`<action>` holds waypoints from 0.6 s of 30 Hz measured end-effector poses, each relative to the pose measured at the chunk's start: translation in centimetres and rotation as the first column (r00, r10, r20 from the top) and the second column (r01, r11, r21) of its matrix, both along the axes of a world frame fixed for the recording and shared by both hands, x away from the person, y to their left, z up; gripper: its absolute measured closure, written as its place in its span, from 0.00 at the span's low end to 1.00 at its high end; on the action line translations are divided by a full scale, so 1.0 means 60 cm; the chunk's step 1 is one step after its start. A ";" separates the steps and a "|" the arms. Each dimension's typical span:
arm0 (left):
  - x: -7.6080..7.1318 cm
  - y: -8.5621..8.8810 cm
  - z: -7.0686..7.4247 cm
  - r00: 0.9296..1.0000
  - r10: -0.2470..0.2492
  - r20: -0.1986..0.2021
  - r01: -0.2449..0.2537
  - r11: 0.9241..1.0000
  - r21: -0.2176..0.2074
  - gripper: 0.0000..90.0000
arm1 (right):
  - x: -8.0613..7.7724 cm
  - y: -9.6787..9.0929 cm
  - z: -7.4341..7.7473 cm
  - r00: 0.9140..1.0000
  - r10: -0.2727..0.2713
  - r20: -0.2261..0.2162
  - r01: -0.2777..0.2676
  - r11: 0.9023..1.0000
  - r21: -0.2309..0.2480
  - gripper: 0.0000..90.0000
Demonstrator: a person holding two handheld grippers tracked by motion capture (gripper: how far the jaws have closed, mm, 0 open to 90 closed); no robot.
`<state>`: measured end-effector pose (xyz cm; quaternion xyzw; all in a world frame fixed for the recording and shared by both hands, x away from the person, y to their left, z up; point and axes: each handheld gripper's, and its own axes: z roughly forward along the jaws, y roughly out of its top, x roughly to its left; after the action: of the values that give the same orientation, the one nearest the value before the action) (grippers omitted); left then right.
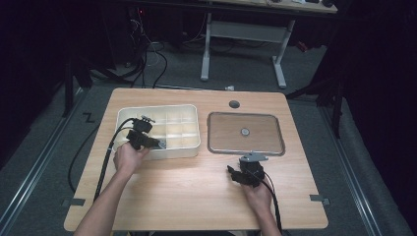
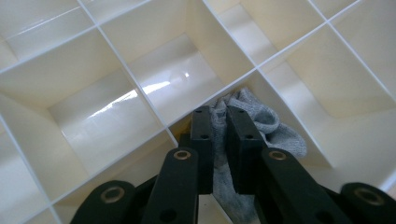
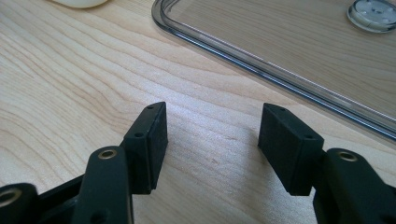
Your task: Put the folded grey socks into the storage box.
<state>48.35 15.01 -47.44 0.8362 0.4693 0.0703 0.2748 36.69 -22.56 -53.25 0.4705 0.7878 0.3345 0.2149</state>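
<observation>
Left gripper [image 2: 219, 144]: reaches down into the cream plastic divided organiser box [image 1: 192, 129]; its jaws are nearly together, pinching a fold of grey knitted cloth [image 2: 261, 121].
Right gripper [image 3: 212, 142]: jaws stand wide apart with nothing between them, low over the pale wooden table [image 3: 70, 84], just beside the near edge of the clear lid.
Grey cloth: bunched in one compartment at the box's near side, close to the person's left hand [image 1: 129, 158]; the rest of it trails below the pads.
Step in hand: by the look of it, the cloth has been gripped and is ready to be lifted out of its compartment.
Next move: probably a straight lift clear of the thin dividers, so the fabric does not snag on them.
Box contents: the neighbouring compartments seen from the left gripper view look empty and glossy.
Clear plastic rectangular lid [image 1: 246, 132]: lies flat on the table to the right of the box, apart from it, with a small round knob [image 3: 373, 14] at its centre.
</observation>
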 end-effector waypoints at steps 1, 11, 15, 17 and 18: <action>-0.002 0.002 0.000 1.000 0.001 0.005 0.000 1.000 -0.012 0.88 | 0.000 0.000 0.000 1.000 0.000 0.000 0.000 1.000 0.000 0.47; -0.020 0.006 0.009 0.998 0.014 0.062 -0.011 0.999 -0.047 0.69 | 0.000 0.000 0.000 1.000 0.001 0.000 -0.001 1.000 0.000 0.47; -0.022 0.017 0.018 0.996 0.030 0.080 -0.026 0.998 -0.060 0.67 | 0.000 0.000 0.000 1.000 0.001 0.000 -0.001 1.000 0.000 0.47; -0.025 0.022 0.024 0.995 0.041 0.091 -0.034 0.996 -0.077 0.65 | 0.000 0.000 0.000 1.000 0.001 -0.001 -0.001 1.000 0.001 0.46; -0.026 0.024 0.028 0.994 0.044 0.096 -0.036 0.996 -0.085 0.64 | 0.000 0.000 0.000 1.000 0.002 -0.002 -0.002 1.000 0.001 0.46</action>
<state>46.78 16.46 -45.77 0.8100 0.4745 0.0971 0.3306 36.70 -22.56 -53.25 0.4701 0.7882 0.3347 0.2138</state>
